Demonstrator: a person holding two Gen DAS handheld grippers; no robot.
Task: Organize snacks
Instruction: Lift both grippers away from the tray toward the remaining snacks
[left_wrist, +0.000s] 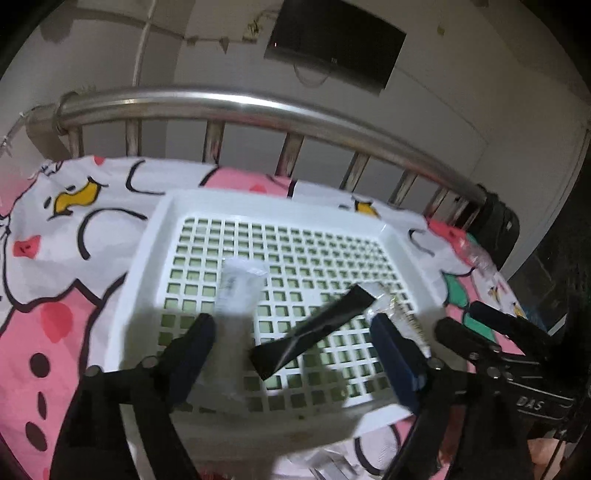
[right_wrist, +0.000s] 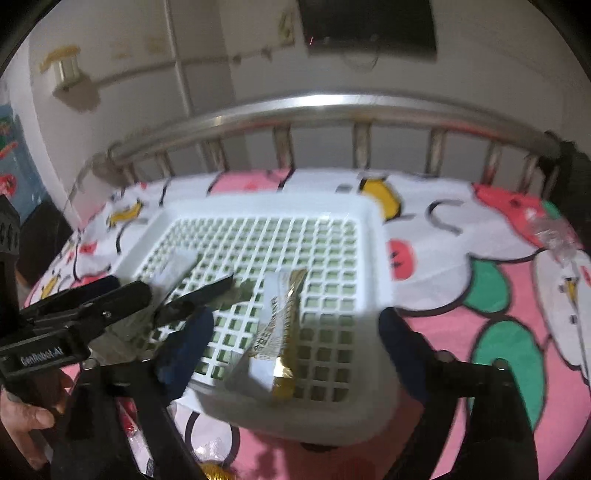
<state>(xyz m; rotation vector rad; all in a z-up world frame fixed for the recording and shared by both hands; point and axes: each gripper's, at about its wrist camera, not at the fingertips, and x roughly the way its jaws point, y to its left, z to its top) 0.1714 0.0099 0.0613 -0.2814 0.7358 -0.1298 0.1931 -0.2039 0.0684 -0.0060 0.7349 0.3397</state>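
Both views are blurred by motion, and the printing on every wrapper is unreadable. A white lattice basket sits on a bed covered with a pink cartoon-print sheet, a steel bed rail behind it and a dark wall-mounted screen above.

Three snacks lie inside the basket: a clear-white packet toward its left, a black stick packet at the middle, and a gold-patterned packet toward the right, largely hidden behind a finger in the left wrist view. More wrappers, cut off at the bottom edge of both views, lie on the sheet in front of the basket, and a clear crinkled wrapper lies well apart at the right.

The left gripper hangs over the basket's near edge, jaws spread wide and empty; the clear-white packet lies just beside its left finger and the black stick packet between the two.

The right gripper likewise stands wide open, gripping nothing, with the gold-patterned packet lying in the basket between its jaws.
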